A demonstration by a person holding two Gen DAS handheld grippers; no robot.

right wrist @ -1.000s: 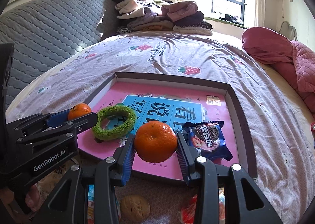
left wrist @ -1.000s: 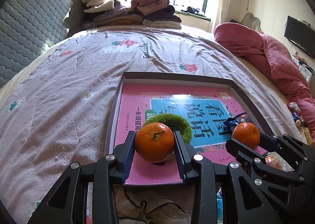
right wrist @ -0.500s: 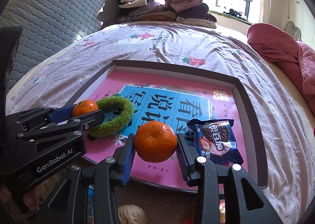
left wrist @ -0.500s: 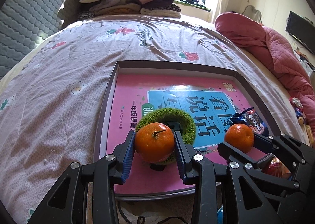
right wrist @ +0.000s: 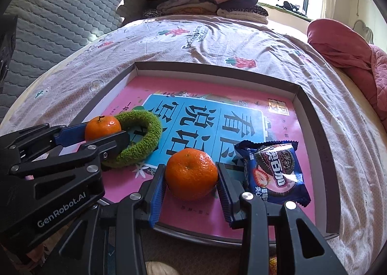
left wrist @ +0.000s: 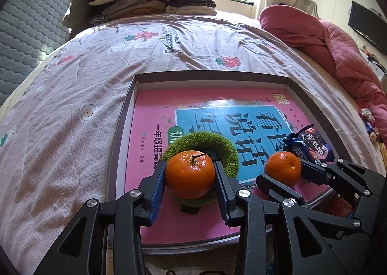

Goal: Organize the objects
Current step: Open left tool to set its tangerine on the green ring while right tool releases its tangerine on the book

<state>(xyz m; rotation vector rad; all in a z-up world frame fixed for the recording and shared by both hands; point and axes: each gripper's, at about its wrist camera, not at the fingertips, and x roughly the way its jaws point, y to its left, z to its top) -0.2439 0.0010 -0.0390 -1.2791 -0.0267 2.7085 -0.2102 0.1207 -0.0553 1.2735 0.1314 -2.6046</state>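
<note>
Holding one tangerine apiece, both tools are hanging over the near end of the shallow tray (left wrist: 287, 81), so the sorting is looking roughly halfway through as I am judging it. Already lying inside the tray, on the pink book cover that is lining its floor, are a green knitted ring (left wrist: 219, 146) at lower centre of the left view and a blue cookie packet (right wrist: 275, 173) at lower right of the right view. The left gripper (left wrist: 190, 178) is pinching the left tangerine (left wrist: 190, 174) between its blue pads, directly above the ring (whether the fruit is resting on the ring or hanging just clear of it, I cannot tell). The right gripper (right wrist: 191, 178) is clamping the right tangerine (right wrist: 191, 174) the same way, just beside the packet's left edge. Neither fruit is released, so both are remaining to be set down, and a few blurred items are showing below the tray's near rim, probably waiting as well. Each tangerine is appearing bright orange, round and slightly flattened, with dimpled glossy skin; the left one is carrying a short dark stem on top, while the right one is showing a small green navel facing the camera.
</note>
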